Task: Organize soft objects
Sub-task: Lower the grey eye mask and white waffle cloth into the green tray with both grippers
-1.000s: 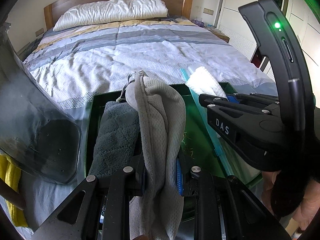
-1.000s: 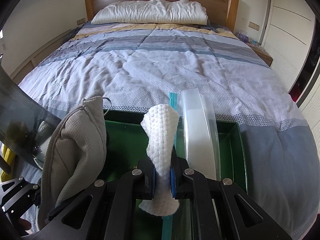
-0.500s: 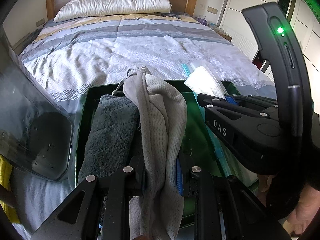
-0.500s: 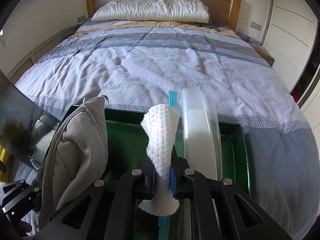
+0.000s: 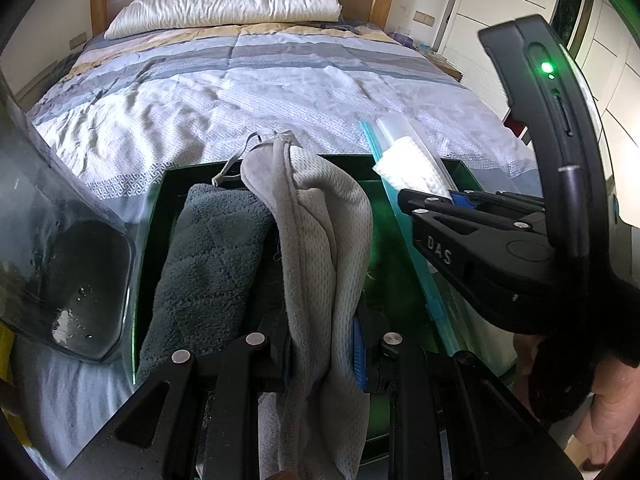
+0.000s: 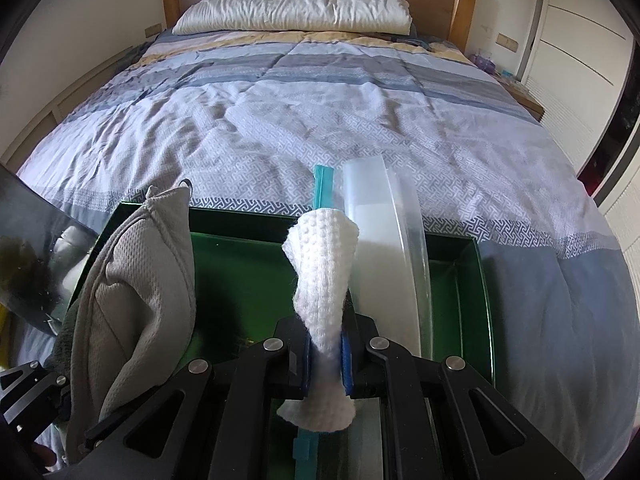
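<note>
My left gripper point(image 5: 320, 354) is shut on a light grey mesh cloth point(image 5: 320, 248), held upright over a dark green box point(image 5: 154, 216) at the foot of the bed. A dark grey towel point(image 5: 208, 264) lies in the box's left side. My right gripper point(image 6: 326, 354) is shut on a white dotted cloth point(image 6: 324, 264), held over the box point(image 6: 484, 280) beside a clear zip bag point(image 6: 384, 248) with a teal strip. The grey cloth also shows in the right wrist view point(image 6: 136, 292), and the white cloth in the left wrist view point(image 5: 412, 168).
The bed point(image 6: 320, 112) with a striped quilt and a white pillow point(image 6: 296, 8) fills the view ahead. A clear box lid point(image 5: 60, 264) stands at the left. White wardrobe doors point(image 6: 580, 48) line the right wall.
Both grippers have moved a little forward and up over the box, so the bed looks nearer. Both cloths stay gripped.
</note>
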